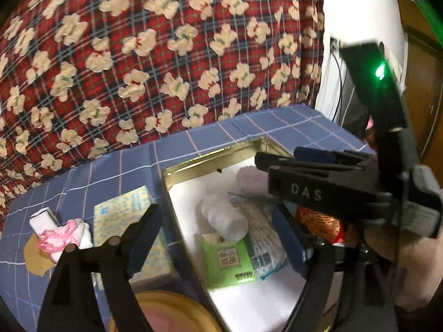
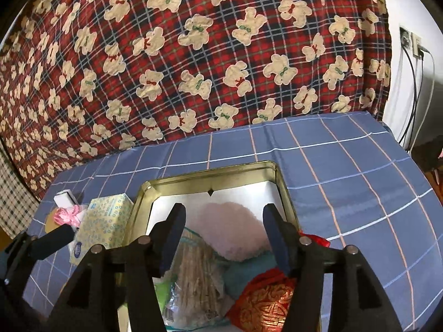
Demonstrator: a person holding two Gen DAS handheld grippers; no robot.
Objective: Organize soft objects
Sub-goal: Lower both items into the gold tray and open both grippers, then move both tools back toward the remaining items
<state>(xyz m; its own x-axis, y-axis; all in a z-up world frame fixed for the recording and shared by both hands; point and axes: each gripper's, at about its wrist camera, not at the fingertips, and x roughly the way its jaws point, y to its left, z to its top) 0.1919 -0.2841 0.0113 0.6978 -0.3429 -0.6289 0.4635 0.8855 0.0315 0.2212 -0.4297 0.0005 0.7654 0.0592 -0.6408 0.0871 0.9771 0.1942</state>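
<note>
1. Tin box (image 2: 279,177) with a gold rim sits open on the blue checked tablecloth (image 2: 360,171), in front of a red plaid bear-print cloth (image 2: 193,55).
2. Inside lie a pink fluffy pad (image 2: 235,229), a bag of cotton swabs (image 2: 199,274), a red-and-gold pouch (image 2: 265,301), a green packet (image 1: 228,260) and a teal cloth (image 2: 249,271).
3. Right gripper (image 2: 224,235) hovers over the tin, jaws apart – nothing between them.
4. Left gripper (image 1: 210,238) is spread wide too, one finger over the tissue pack (image 2: 102,227) outside the tin – empty.
5. Beside the pack, a white box (image 1: 44,217) with a pink ribbon (image 1: 62,235).
</note>
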